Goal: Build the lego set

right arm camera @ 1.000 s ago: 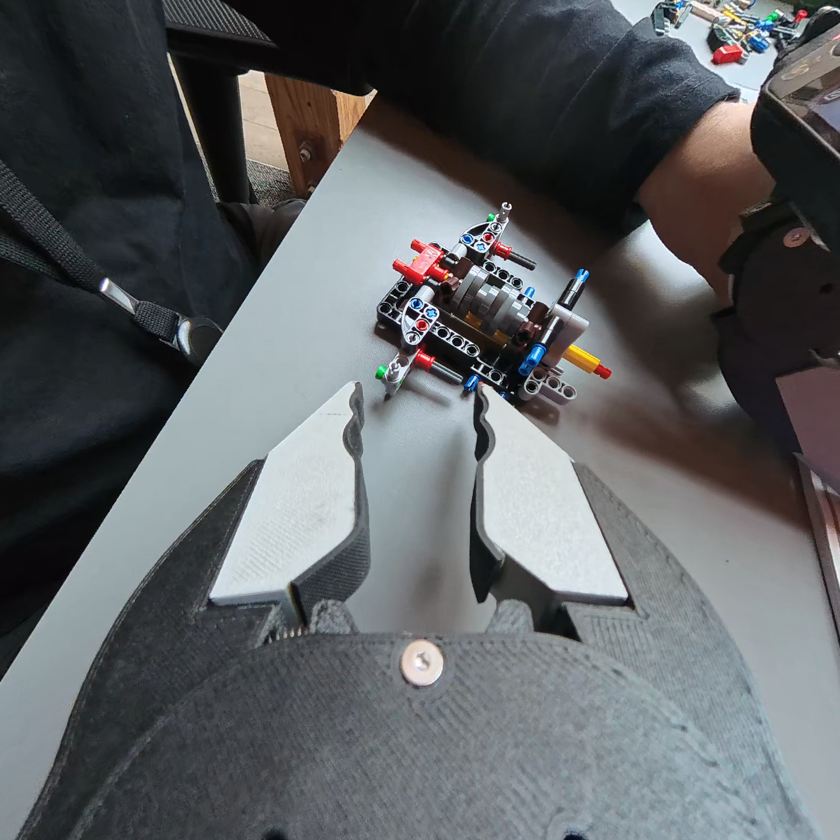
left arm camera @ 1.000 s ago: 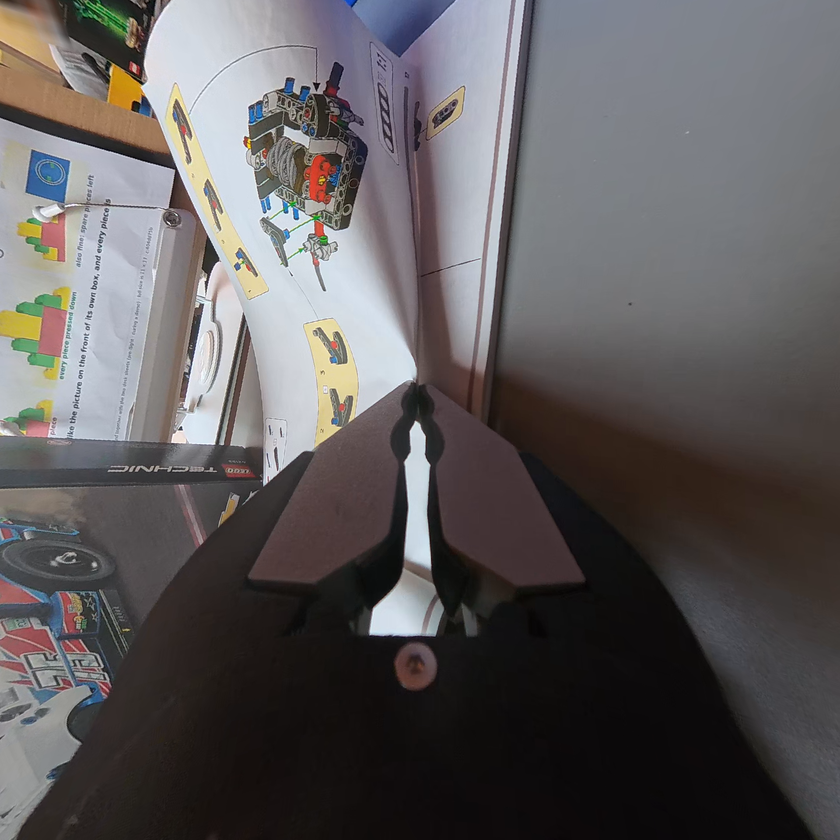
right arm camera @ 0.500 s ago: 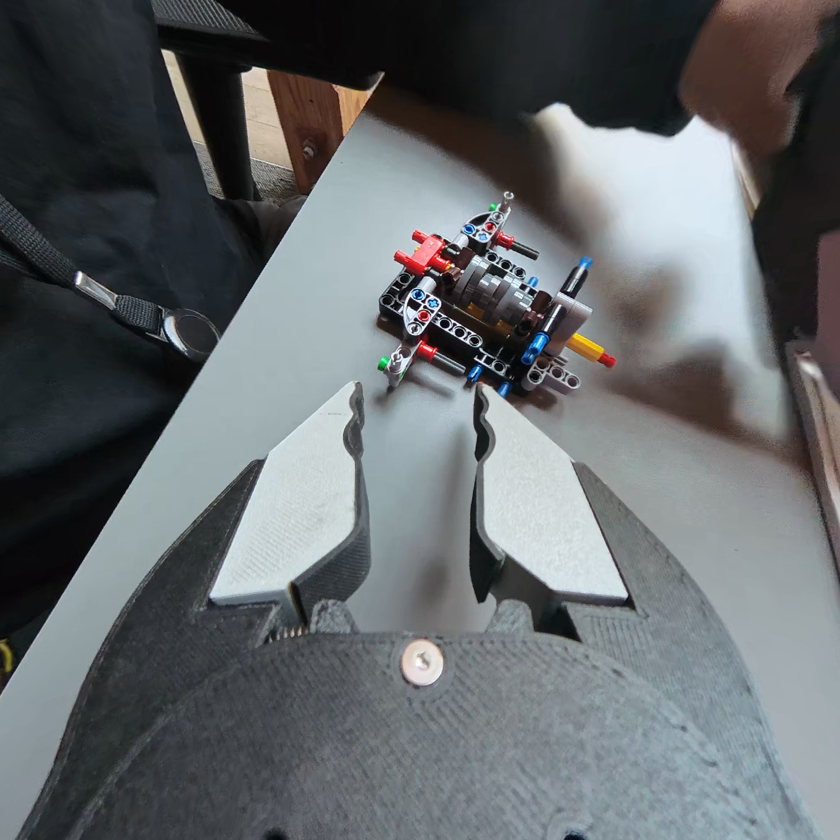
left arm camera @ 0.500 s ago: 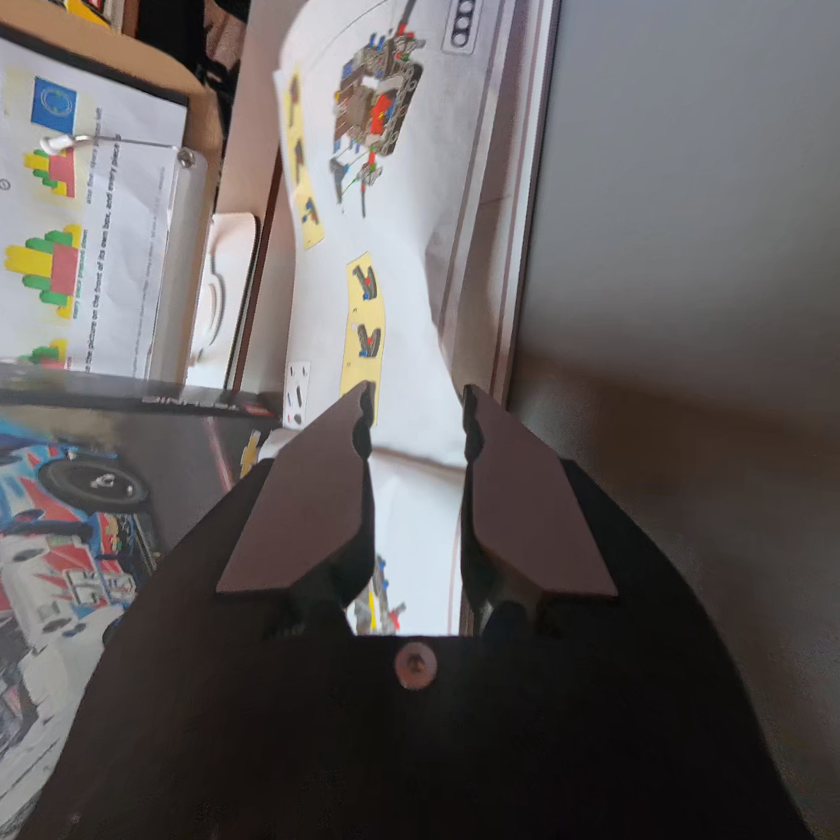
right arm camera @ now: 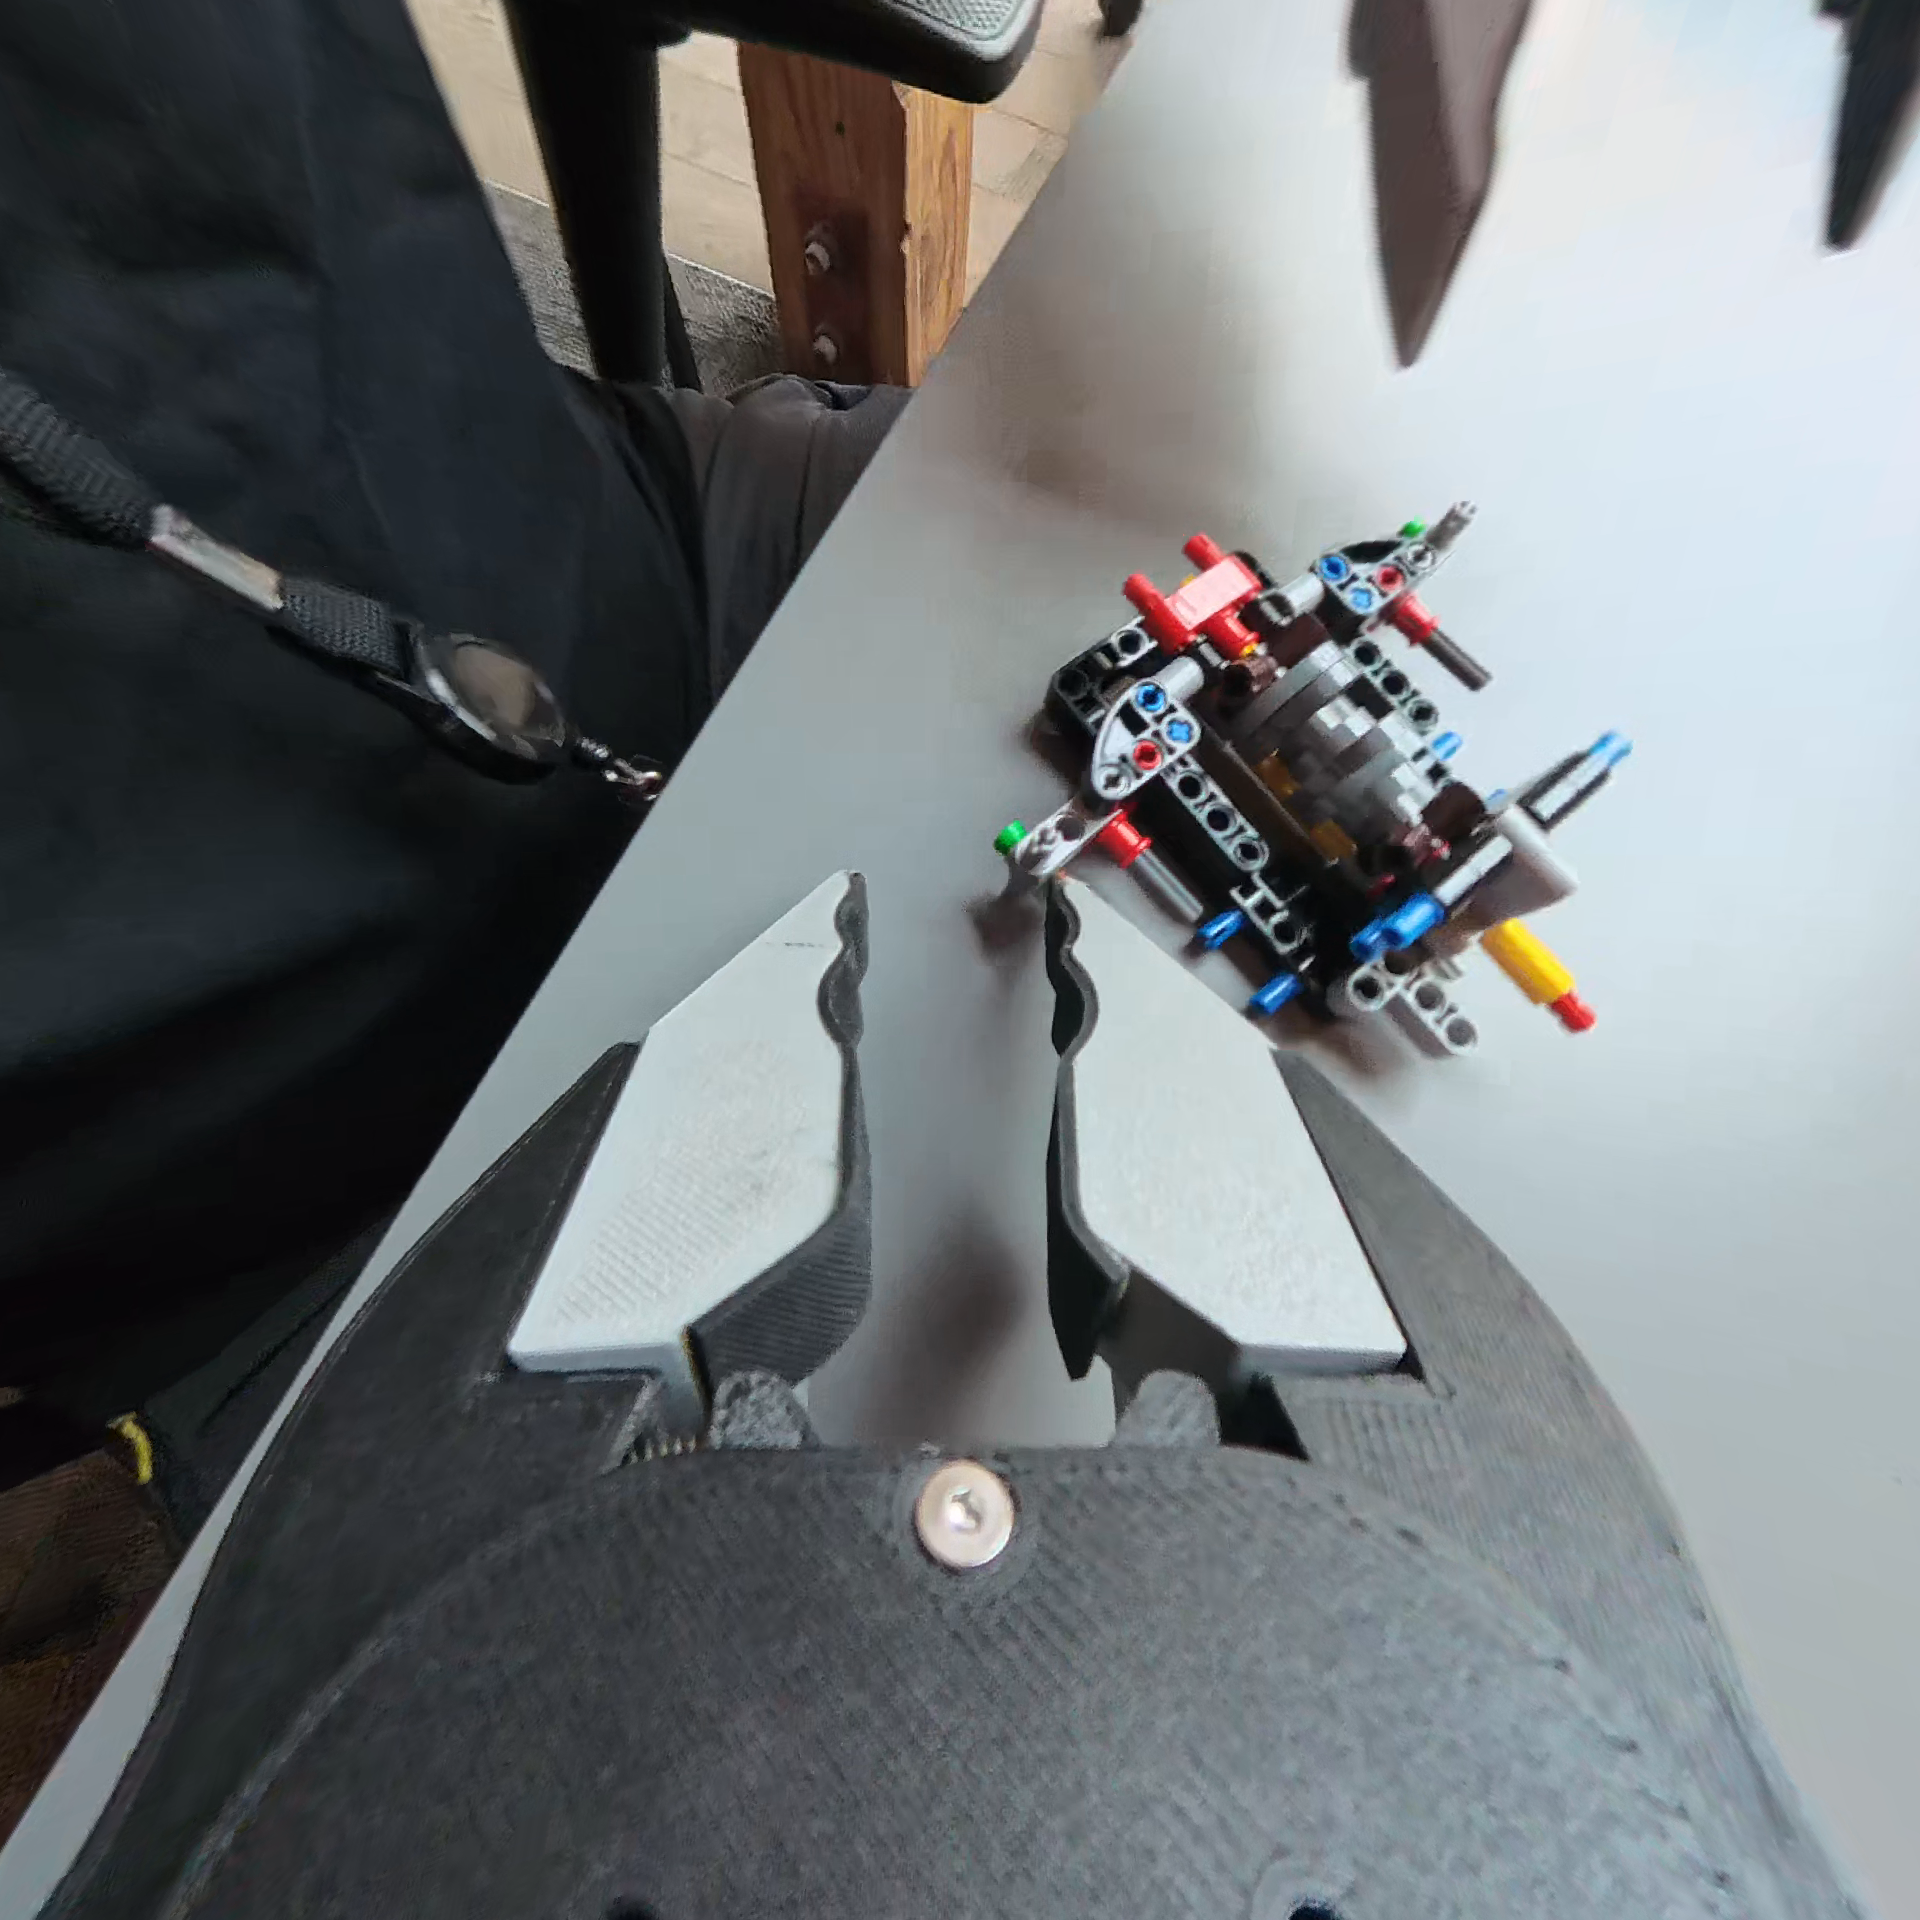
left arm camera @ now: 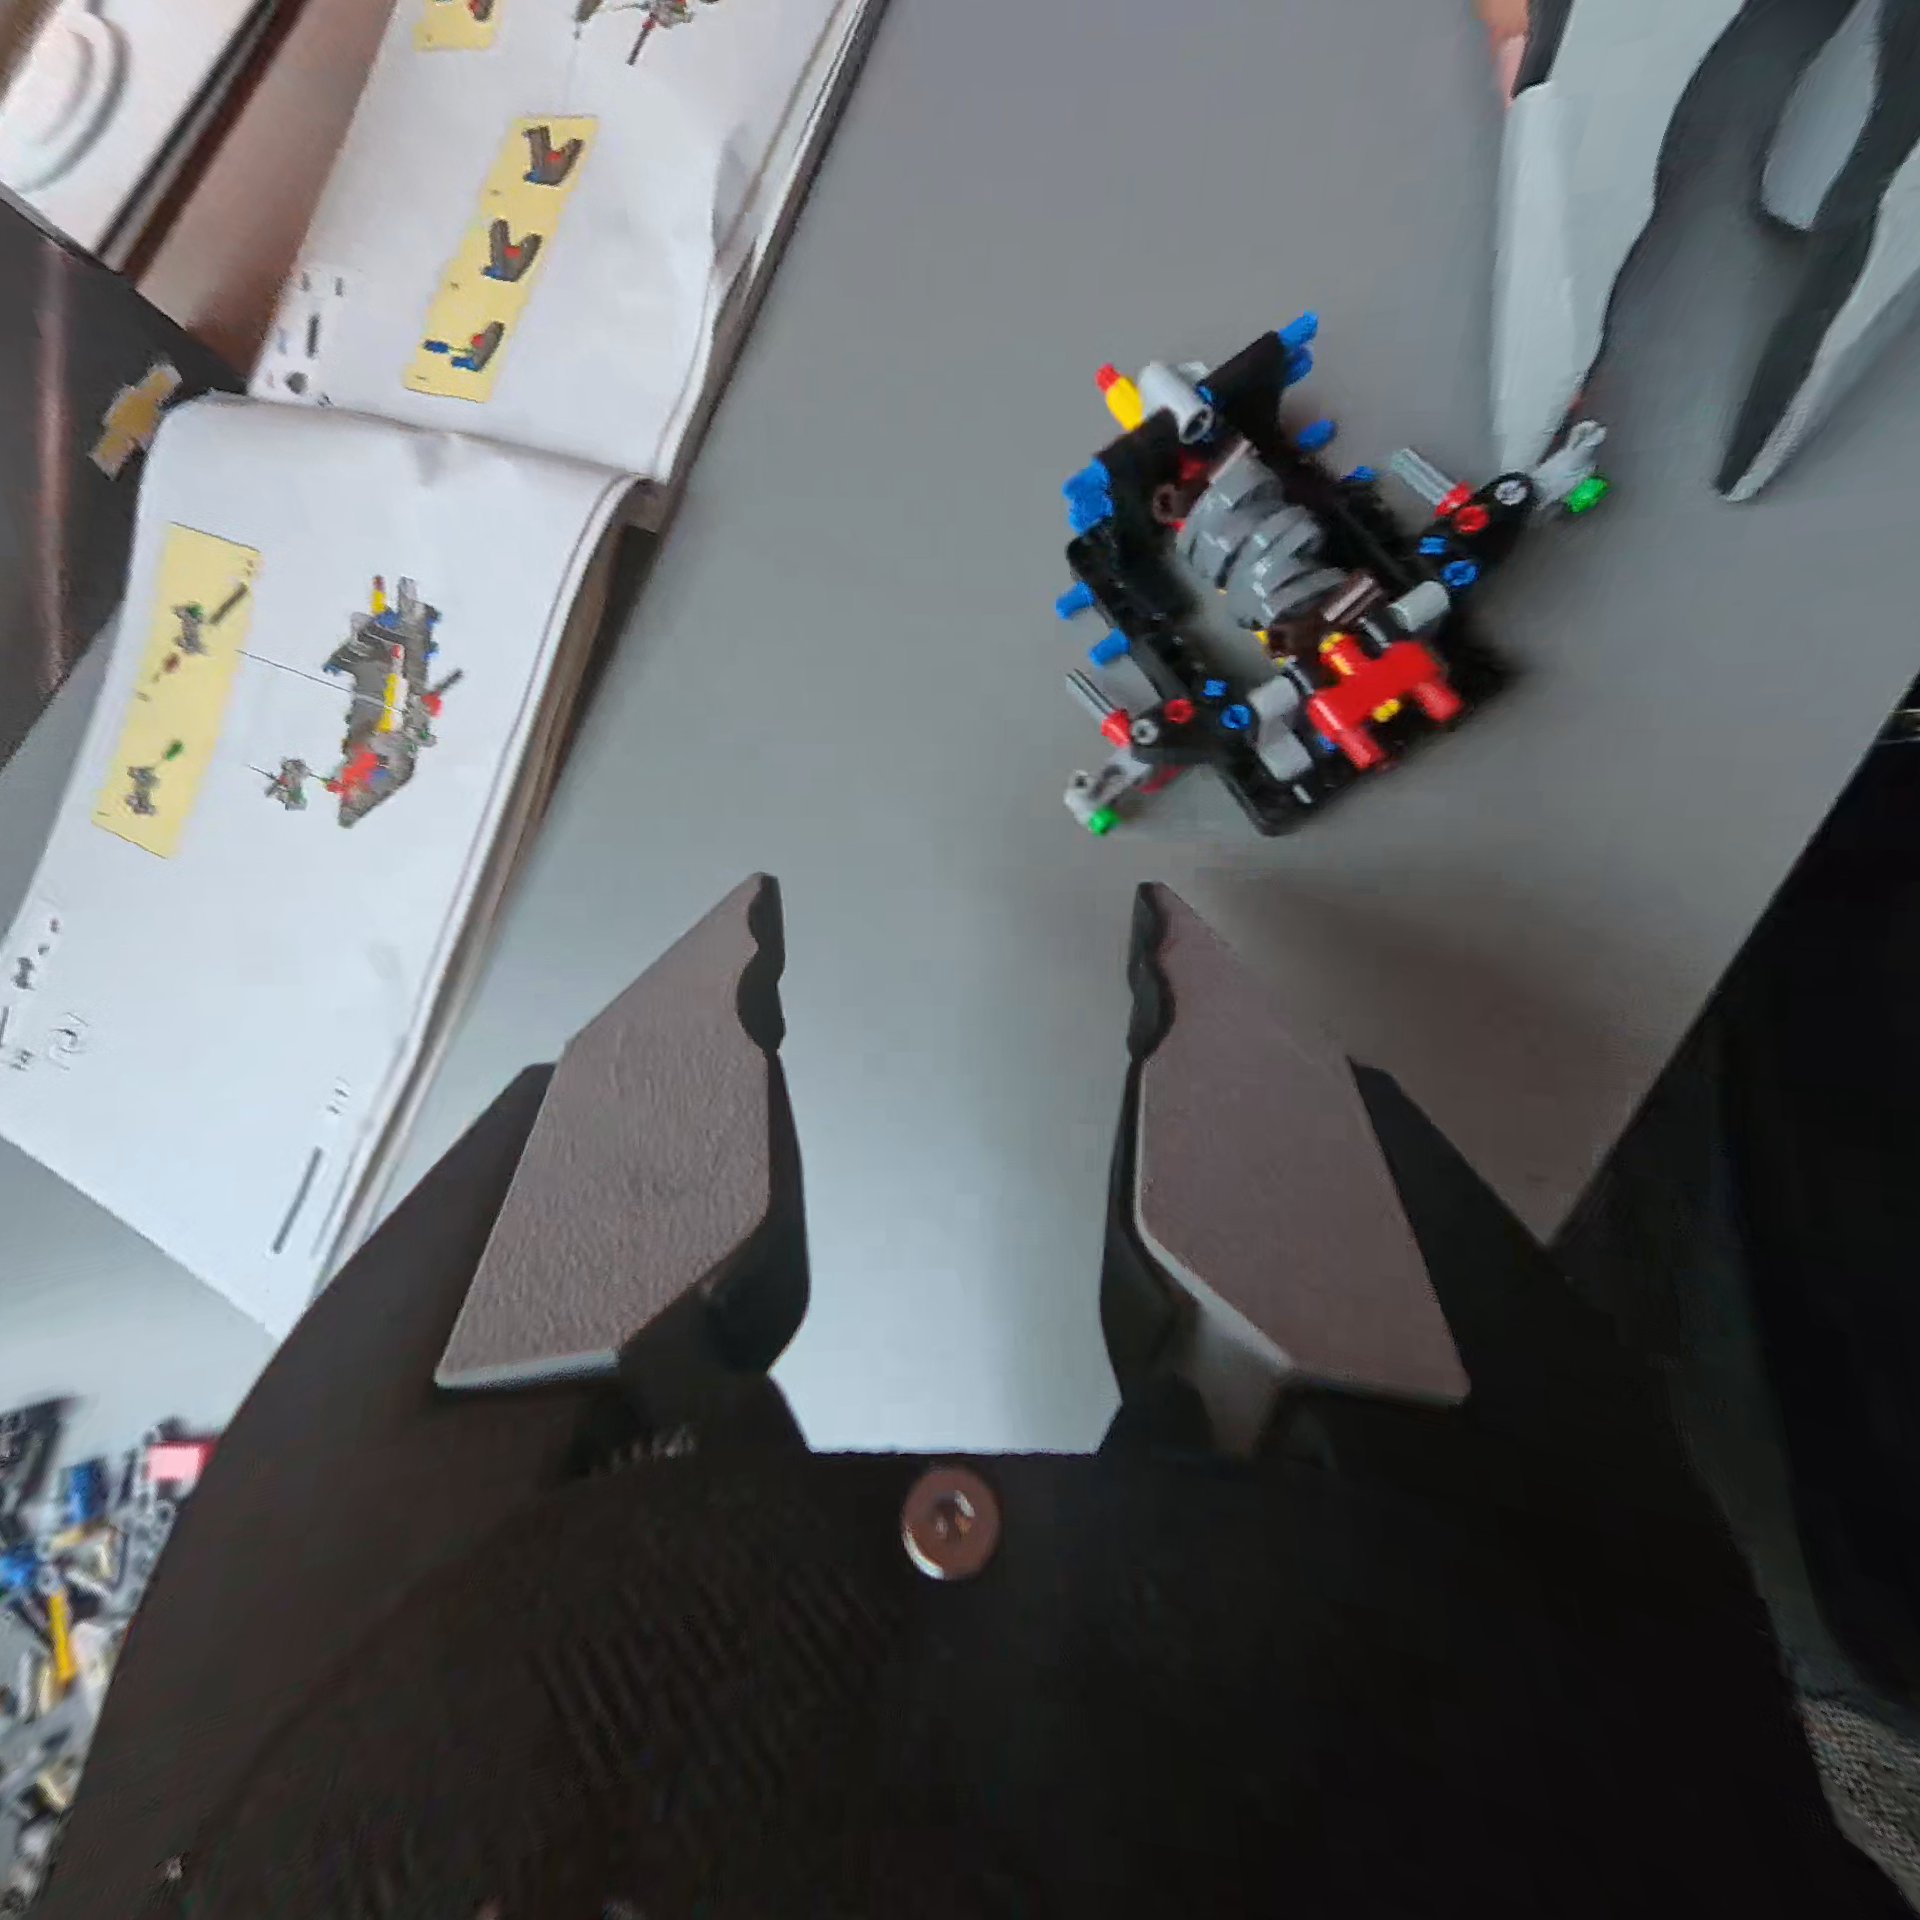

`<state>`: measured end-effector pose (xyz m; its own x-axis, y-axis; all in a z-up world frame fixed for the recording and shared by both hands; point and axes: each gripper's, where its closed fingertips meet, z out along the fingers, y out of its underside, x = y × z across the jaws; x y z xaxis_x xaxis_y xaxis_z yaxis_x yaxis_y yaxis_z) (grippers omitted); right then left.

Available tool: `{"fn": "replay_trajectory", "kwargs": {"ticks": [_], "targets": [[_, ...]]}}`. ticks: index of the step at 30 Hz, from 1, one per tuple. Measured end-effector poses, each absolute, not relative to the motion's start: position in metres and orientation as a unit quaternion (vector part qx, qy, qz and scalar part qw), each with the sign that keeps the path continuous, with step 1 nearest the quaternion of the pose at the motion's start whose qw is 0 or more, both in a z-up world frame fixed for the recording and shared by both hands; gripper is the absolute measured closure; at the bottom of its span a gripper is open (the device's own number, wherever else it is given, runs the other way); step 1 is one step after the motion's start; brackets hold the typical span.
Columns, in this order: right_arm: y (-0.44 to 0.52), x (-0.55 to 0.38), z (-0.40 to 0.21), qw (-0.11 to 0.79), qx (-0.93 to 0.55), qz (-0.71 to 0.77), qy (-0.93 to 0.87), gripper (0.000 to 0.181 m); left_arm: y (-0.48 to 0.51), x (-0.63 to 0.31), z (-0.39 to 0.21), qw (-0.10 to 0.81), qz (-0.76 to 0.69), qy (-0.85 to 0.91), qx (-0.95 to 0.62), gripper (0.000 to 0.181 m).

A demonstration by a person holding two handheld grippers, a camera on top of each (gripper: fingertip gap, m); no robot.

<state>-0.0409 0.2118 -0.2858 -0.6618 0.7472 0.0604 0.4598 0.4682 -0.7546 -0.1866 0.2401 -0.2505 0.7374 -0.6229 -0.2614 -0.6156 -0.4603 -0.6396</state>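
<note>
Hand-held gripper (left arm camera: 954, 966) agape above table (left arm camera: 935, 416)

Looks like a hobby desk: grey table (left arm camera: 935, 260); open instruction booklet (left arm camera: 343, 675); loose parts pile (left arm camera: 52, 1538); wooden leg (right arm camera: 862, 187).

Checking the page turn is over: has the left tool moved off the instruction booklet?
Yes. The left tool swung right off the booklet, now facing the lego assembly.
</note>
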Motion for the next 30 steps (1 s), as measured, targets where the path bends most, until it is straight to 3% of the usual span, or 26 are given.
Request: {"fn": "replay_trajectory", "kwargs": {"ticks": [17, 26, 30], "targets": [[0.195, -0.064, -0.28, 0.253, -0.359, 0.354, -0.826, 0.15, 0.223, -0.163, -0.288, 0.379, -0.079, 0.299, -0.872, 0.114], [0.257, -0.05, -0.274, 0.293, -0.42, 0.339, -0.789, 0.149, 0.228, -0.149, -0.288, 0.387, -0.092, 0.315, -0.862, 0.118], [0.274, -0.041, -0.271, 0.272, -0.45, 0.371, -0.766, 0.143, 0.234, -0.144, -0.288, 0.383, -0.102, 0.327, -0.858, 0.12]]}}
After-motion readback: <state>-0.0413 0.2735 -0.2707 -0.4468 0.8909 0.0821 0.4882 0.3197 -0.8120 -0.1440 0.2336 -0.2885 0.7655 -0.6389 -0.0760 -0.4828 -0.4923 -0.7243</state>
